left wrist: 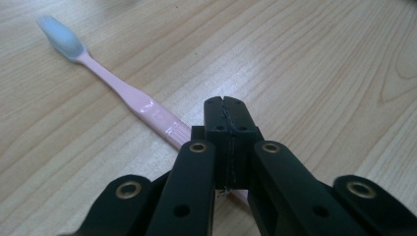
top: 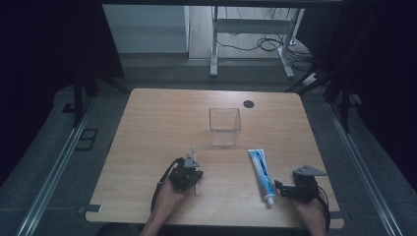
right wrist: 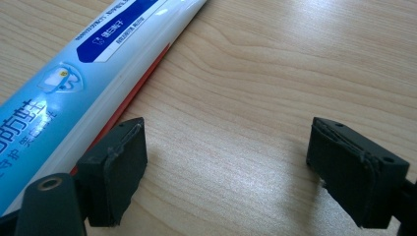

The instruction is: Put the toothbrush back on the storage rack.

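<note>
A pink toothbrush [top: 195,153] [left wrist: 133,101] with a pale blue head lies flat on the wooden table [top: 147,128], head pointing away from the person. My left gripper [top: 194,174] [left wrist: 227,101] is shut on the middle of its handle; the handle goes in under the closed pads and comes out on the other side. A white and blue toothpaste tube [top: 260,173] [right wrist: 93,64] lies at the right, cap toward the person. My right gripper [top: 280,190] [right wrist: 226,162] rests just right of the tube's cap end, jaws wide open with bare wood between the pads [right wrist: 115,167].
A clear square plastic cup [top: 225,126] stands upright in the middle of the table, beyond both items. A small black round spot [top: 249,103] sits near the far edge. Metal desk legs [top: 214,54] and cables lie on the floor past the table.
</note>
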Available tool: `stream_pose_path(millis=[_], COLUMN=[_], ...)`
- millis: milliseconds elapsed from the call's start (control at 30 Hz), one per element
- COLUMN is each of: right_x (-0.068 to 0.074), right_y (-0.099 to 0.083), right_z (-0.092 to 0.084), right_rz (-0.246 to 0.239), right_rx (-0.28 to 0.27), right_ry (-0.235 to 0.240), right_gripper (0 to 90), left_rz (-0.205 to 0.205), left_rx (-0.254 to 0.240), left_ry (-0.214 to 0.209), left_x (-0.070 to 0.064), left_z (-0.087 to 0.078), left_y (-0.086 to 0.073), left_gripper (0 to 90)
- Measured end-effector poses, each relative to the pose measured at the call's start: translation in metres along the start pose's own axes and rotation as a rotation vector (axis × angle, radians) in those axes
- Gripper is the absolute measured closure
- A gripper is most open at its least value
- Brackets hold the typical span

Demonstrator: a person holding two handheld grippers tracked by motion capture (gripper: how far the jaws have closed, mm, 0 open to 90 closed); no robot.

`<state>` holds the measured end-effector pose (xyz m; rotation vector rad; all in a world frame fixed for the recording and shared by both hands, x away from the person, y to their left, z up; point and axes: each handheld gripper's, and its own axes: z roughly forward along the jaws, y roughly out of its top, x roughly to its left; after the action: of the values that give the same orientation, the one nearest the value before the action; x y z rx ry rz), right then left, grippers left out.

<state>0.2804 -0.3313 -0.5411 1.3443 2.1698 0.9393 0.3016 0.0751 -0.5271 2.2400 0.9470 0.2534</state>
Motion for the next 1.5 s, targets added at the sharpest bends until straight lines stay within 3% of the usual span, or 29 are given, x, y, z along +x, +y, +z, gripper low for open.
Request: stream_pose_path(millis=[333,800,1500], right_x=[0.0,0.0,0.0], right_y=[0.0,0.0,0.0], right_z=[0.0,0.0,0.0], right_rz=[0.0,0.0,0.002], right_rx=[0.0,0.0,0.001], right_ry=[0.0,0.0,0.0], right_gripper=[15.0,15.0,15.0], left_rz=[-0.015,-0.054,-0.068], left_rx=[0.009,0.019,0.054], left_ry=[-0.001,0.027,0.067], left_x=[0.003,0.022,0.043], left_z=[-0.006,-0.018,-0.033], left_y=[-0.006,-0.02,-0.031], left_gripper=[89.3,89.1,88.0])
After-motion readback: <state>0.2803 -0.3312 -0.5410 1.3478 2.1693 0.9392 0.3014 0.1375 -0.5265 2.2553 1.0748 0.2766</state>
